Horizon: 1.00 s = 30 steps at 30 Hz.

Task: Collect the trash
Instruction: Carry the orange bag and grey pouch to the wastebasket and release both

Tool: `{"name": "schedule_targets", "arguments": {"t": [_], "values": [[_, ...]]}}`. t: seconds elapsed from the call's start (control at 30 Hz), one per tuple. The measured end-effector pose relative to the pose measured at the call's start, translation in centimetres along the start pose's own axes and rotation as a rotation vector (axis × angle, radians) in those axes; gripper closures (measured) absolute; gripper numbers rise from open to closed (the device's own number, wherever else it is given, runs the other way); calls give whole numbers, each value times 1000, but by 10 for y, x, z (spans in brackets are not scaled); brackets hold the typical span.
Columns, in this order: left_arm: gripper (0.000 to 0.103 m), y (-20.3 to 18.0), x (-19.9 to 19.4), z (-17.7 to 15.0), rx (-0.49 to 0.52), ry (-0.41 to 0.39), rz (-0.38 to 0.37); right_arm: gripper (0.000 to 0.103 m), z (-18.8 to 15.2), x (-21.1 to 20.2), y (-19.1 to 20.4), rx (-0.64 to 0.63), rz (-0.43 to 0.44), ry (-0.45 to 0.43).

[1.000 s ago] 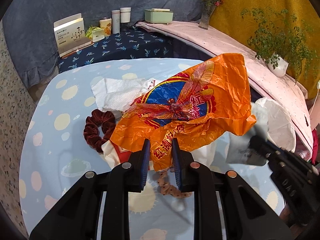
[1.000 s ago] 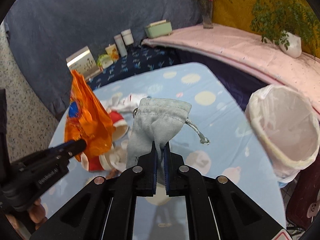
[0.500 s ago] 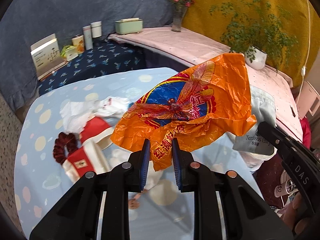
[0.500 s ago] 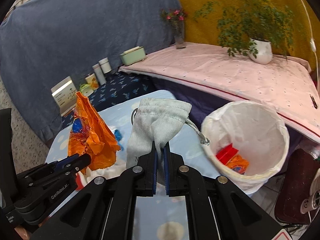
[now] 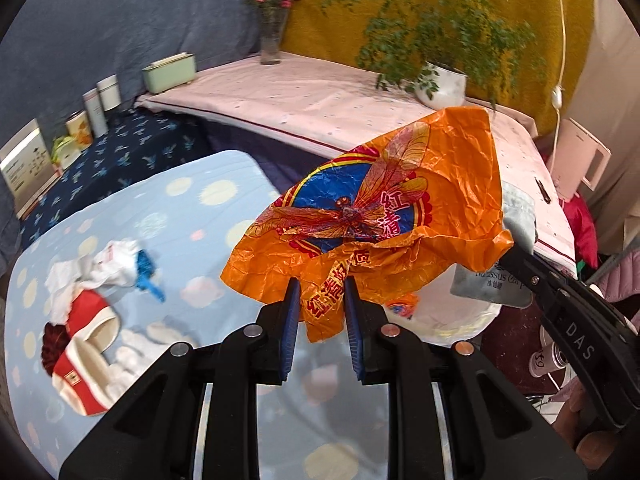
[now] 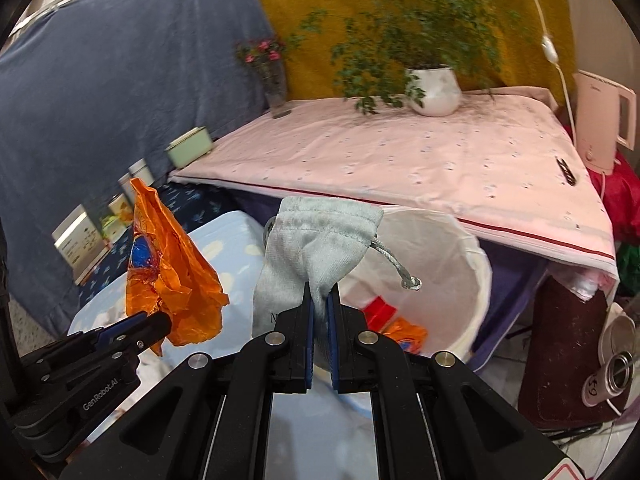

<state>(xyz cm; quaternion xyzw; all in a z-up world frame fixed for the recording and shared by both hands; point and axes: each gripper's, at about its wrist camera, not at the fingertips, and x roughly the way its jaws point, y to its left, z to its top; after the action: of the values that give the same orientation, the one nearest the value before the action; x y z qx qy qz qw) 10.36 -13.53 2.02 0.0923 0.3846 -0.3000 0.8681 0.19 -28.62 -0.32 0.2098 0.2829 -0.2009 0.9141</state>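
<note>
My left gripper (image 5: 319,300) is shut on a crumpled orange wrapper (image 5: 372,216) printed with a dragonfly, held up in the air past the table's right edge. My right gripper (image 6: 319,304) is shut on a grey drawstring pouch (image 6: 316,240), its cord hanging right. Just beyond the pouch stands a white-lined bin (image 6: 448,280) with red and orange scraps inside. In the right wrist view the left gripper (image 6: 154,320) with the orange wrapper (image 6: 168,276) shows at lower left. In the left wrist view the pouch (image 5: 516,216) and bin (image 5: 448,312) peek out behind the wrapper.
On the blue spotted table (image 5: 192,216) lie a red-and-white paper cup (image 5: 86,340), white tissue (image 5: 100,268), a blue scrap (image 5: 146,268) and a dark red scrunchie (image 5: 52,340). Behind the bin are a pink-covered surface (image 6: 420,160) with a potted plant (image 6: 434,88), and a kettle (image 6: 604,120).
Both grippers have swung to the right with their loads, away from the table's middle and up to the bin, which now sits right behind the pouch and wrapper. Both grips are unchanged.
</note>
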Motion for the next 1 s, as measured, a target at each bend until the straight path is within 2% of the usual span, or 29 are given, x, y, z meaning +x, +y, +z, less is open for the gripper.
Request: {"name": "schedule_targets", "arguments": {"t": [0.23,0.47,0.5,0.53,0.57,0.6,0.63,0.67,1.0], "values": [[82,-42,36,13,59,33,-44,97,8,17,-42,51,-62,5],[79,-64,70,26,68,77,-80,94,12,38,-63,74,-92,23],[75,-64,74,27,59,83,-88,90,13,41,-64,77,-93,25],[59,-64,78,28,45,93,-83,86,14,43,-66,83,-98,22],[49,-62,82,30,31,94,-69,83,14,44,-67,86,-99,22],[35,-60,83,31,13,88,-49,74,14,45,-67,88,-95,20],[34,-59,84,32,2,81,-43,65,15,45,-67,88,-97,15],[34,-56,84,33,-4,78,-43,64,15,45,-67,87,-103,7],[34,-36,76,26,-29,80,-4,55,15,36,-55,67,-95,-5]]}}
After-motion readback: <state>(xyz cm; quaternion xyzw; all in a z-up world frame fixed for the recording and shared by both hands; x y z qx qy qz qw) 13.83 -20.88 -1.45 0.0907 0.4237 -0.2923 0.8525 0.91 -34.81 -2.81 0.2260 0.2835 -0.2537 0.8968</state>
